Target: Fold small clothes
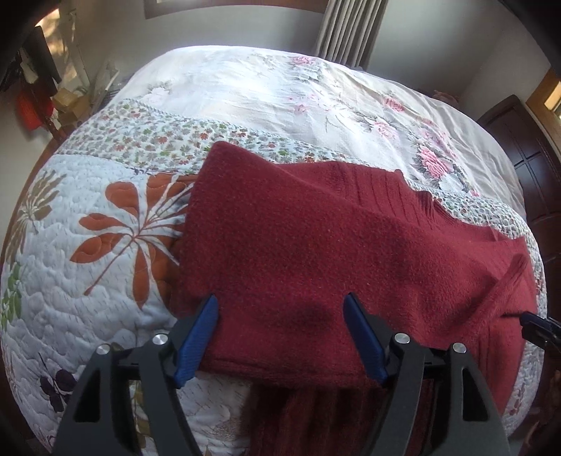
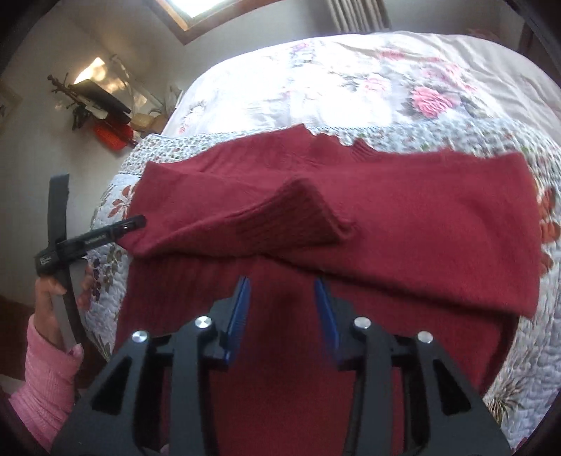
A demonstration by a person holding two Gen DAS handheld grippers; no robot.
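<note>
A dark red knit sweater (image 1: 315,245) lies partly folded on the bed's floral quilt (image 1: 105,217) (sunlit bedroom); left gripper (image 1: 280,336) and right gripper (image 2: 282,312) both spread above it

Home bedroom: bed (image 1: 280,91) under floral quilt (image 1: 87,210), curtains (image 1: 347,28), dark wooden wardrobe (image 1: 526,151), framed window (image 2: 196,14).
</note>
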